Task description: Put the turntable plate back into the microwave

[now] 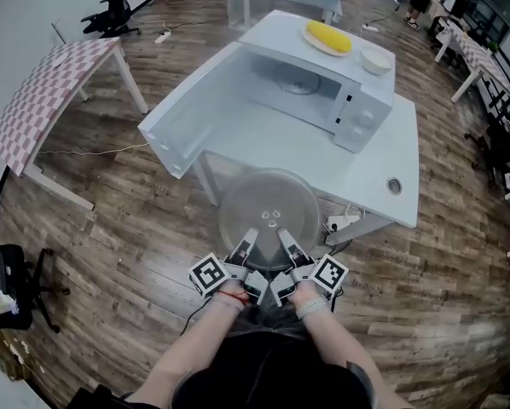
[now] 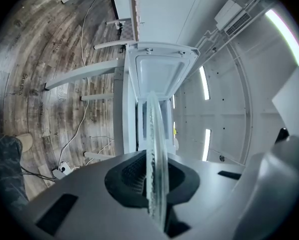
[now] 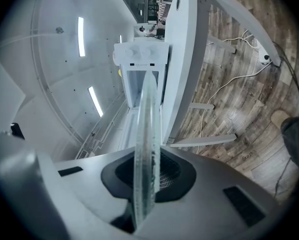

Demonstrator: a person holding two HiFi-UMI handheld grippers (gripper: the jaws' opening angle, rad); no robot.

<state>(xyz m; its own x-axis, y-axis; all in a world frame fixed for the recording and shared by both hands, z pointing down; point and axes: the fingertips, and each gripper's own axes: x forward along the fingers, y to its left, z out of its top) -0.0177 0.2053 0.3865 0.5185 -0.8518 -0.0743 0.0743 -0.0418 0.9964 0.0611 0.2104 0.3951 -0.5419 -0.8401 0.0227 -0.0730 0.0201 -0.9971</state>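
Note:
A round clear glass turntable plate (image 1: 268,218) hangs level in the air in front of the white table (image 1: 383,177). My left gripper (image 1: 249,239) and right gripper (image 1: 284,237) are both shut on its near rim, side by side. In the left gripper view the turntable plate (image 2: 155,154) runs edge-on between the jaws, and in the right gripper view the turntable plate (image 3: 145,149) shows the same way. The white microwave (image 1: 357,100) stands on the table with its door (image 1: 191,118) swung open to the left. Its cavity (image 1: 293,88) faces me, beyond the plate.
On top of the microwave lie a plate with a yellow corn cob (image 1: 328,36) and a small white bowl (image 1: 376,60). A checkered table (image 1: 46,100) stands at the left. A power strip (image 1: 343,222) and cables lie on the wooden floor under the white table.

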